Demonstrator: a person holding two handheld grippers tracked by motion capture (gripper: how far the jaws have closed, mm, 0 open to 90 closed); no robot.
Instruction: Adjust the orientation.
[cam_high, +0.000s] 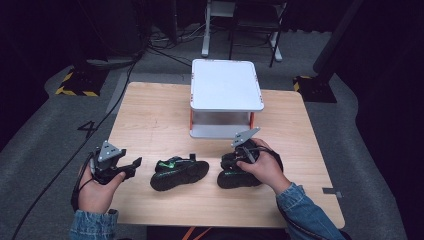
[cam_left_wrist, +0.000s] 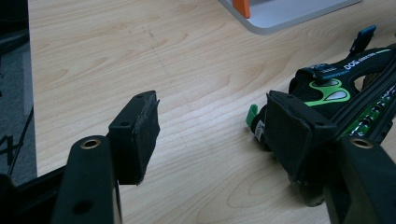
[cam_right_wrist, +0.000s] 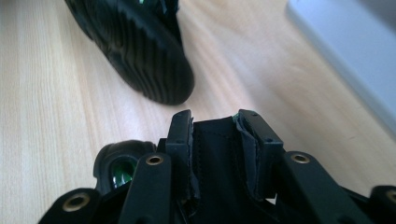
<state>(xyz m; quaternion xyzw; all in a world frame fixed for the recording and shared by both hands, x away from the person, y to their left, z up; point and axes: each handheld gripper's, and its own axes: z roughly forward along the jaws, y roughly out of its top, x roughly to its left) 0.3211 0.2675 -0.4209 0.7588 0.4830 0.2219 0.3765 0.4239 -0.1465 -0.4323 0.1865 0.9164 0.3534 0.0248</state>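
Two black shoes with green trim lie on the wooden table (cam_high: 150, 115). The left shoe (cam_high: 179, 172) rests on its side near the middle, and its ribbed sole (cam_right_wrist: 140, 46) shows in the right gripper view. My right gripper (cam_high: 241, 156) is lowered onto the right shoe (cam_high: 234, 179). Its jaws (cam_right_wrist: 215, 126) are shut on a black fabric part of that shoe (cam_right_wrist: 212, 163). My left gripper (cam_high: 131, 166) stays just left of the left shoe, open (cam_left_wrist: 217, 126) with bare wood between its pads. The left shoe's green-marked upper (cam_left_wrist: 336, 88) lies beside its right jaw.
A white two-level stand (cam_high: 225, 85) with orange posts sits at the back centre of the table, close behind the right shoe. Its base plate (cam_left_wrist: 289, 14) is visible from the left gripper too. Cables run over the grey floor at the left.
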